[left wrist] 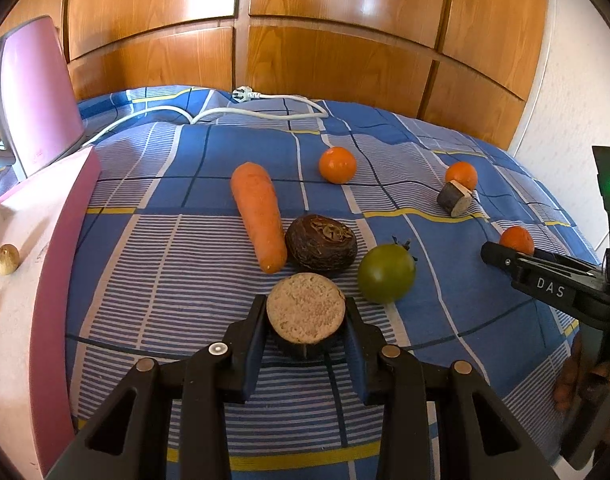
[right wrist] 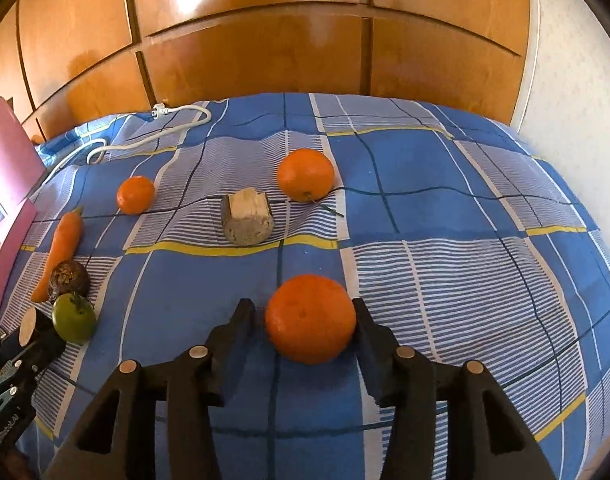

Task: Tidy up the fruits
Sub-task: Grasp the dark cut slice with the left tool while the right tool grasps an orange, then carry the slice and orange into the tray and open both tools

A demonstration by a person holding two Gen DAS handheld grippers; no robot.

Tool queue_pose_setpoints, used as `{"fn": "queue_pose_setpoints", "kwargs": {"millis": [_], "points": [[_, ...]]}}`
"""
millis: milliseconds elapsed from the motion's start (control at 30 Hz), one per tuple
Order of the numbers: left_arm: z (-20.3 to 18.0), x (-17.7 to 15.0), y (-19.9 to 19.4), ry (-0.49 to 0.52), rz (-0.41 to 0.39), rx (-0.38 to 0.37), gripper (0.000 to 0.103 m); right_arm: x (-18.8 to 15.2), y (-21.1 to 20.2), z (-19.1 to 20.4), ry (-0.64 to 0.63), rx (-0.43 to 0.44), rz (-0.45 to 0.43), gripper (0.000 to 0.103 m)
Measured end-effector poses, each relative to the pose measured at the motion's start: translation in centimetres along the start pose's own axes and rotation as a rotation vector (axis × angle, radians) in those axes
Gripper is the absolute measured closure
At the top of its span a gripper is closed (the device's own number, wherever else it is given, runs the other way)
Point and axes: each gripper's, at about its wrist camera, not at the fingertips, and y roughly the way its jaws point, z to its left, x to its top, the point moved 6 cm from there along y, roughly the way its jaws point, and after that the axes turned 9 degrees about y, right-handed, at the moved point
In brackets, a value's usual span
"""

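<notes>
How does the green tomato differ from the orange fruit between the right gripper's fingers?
The green tomato is green with a dark stalk on top; the orange fruit is orange with no stalk showing. The tomato lies close beside the dark round vegetable, outside any gripper; the orange fruit lies between the fingers of the right gripper. In the right wrist view the tomato looks smaller, though it is farther away. Both are round and rest on the blue checked cloth.
</notes>
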Motion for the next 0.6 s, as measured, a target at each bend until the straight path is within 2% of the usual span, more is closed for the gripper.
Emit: {"fn": "queue_pose_setpoints", "kwargs": {"millis": [300,367,433,600], "points": [[0.0,0.0,0.0,-0.003,-0.001,0.000,0.068,0.0,0.0,0.1,-0.015,-0.013,-0.018,0.054],[0.0,0.0,-0.1,-0.009,0.001,-0.003,0.068,0.0,-0.1,0.1,-0.015,-0.013,-0.019,0.056],[0.1,-0.1,-0.2,-0.013,0.003,-0.004,0.068,0.0,-0.2,0.1,-0.014,-0.012,-0.022,0.062],[0.2,-0.4,-0.7,-0.014,0.009,-0.001,0.068,-0.7,-1.0,0.7,-0.041,-0.005,-0.029,0.064]]}}
